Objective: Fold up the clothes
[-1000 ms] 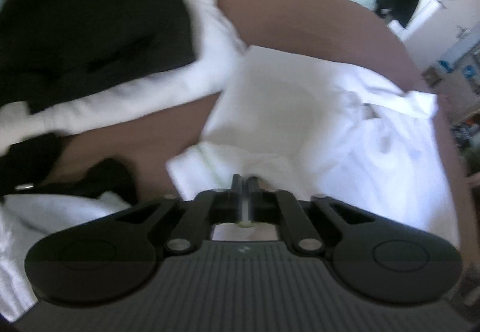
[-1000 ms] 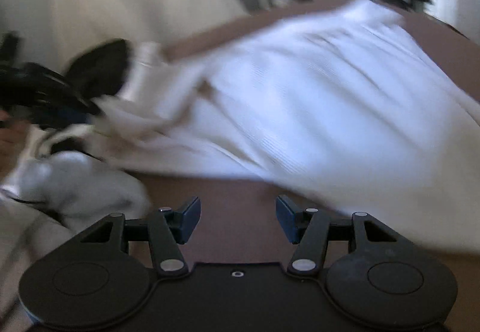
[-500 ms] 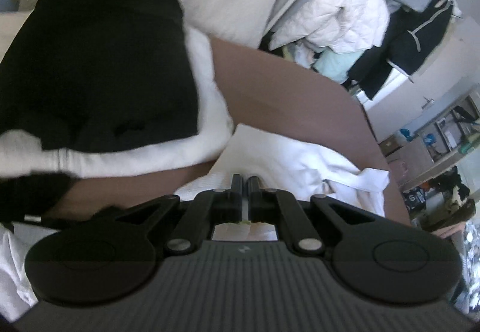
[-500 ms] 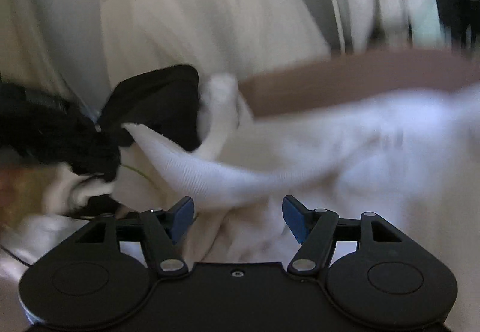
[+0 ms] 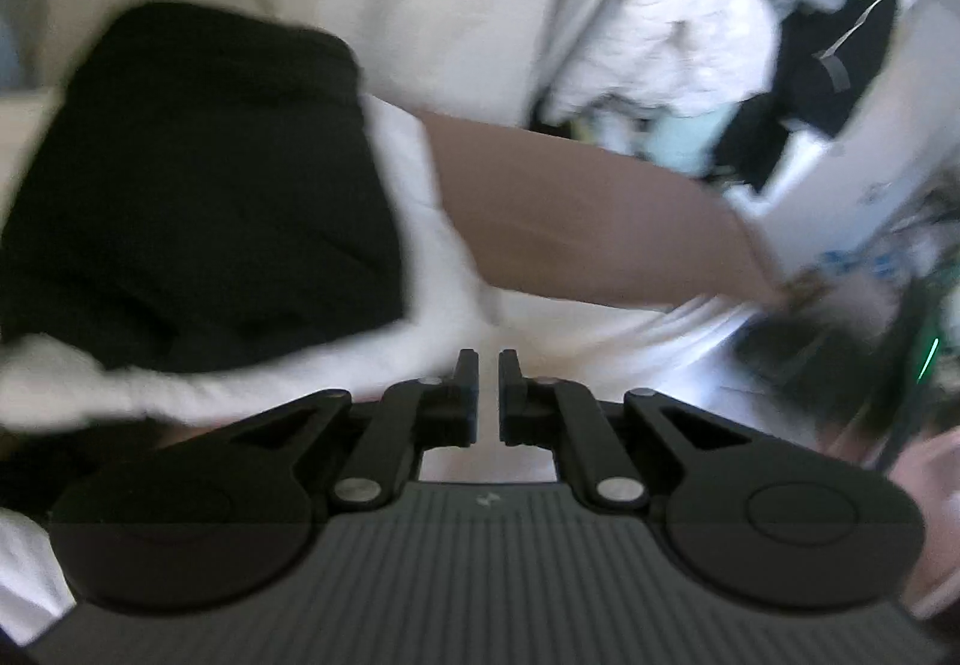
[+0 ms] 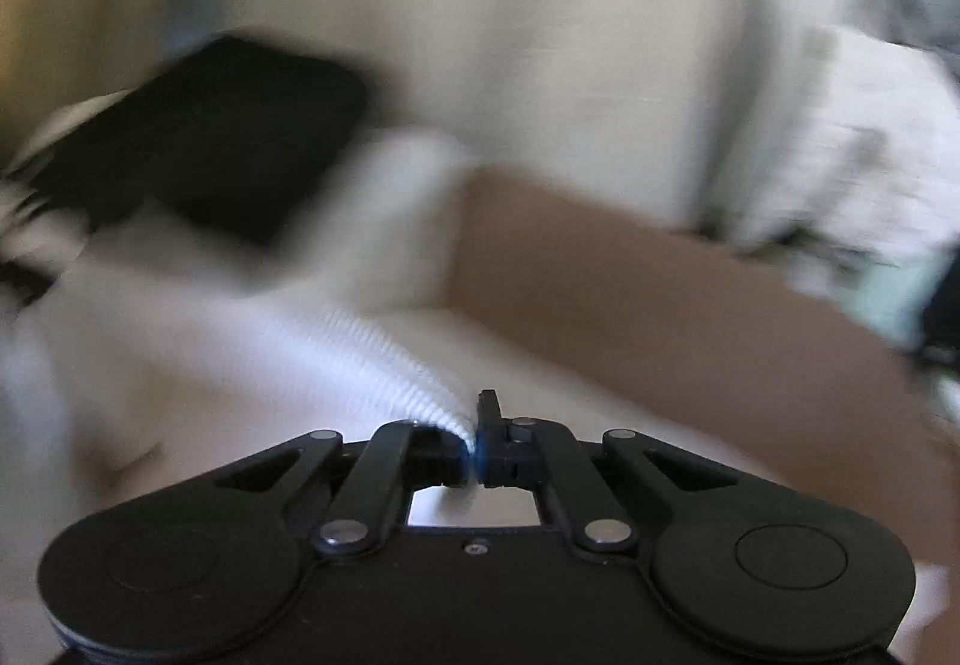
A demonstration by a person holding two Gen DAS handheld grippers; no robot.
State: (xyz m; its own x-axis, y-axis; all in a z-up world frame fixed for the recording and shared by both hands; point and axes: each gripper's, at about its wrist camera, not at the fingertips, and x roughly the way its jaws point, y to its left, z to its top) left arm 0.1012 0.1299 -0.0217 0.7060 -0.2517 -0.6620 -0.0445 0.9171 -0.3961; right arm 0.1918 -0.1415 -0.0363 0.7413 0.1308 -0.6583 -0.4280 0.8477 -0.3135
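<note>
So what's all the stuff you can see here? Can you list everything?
white ribbed garment: one, white, on the brown surface, an edge pinched in the right gripper
black garment: one, black, lying on white cloth at the left
brown surface: one, brown, under the clothes
cream bedding: one, cream, behind
clothes pile: several, white, grey and black, far right
left gripper: one, black, slightly open, empty
right gripper: one, black, just closed on the garment
</note>
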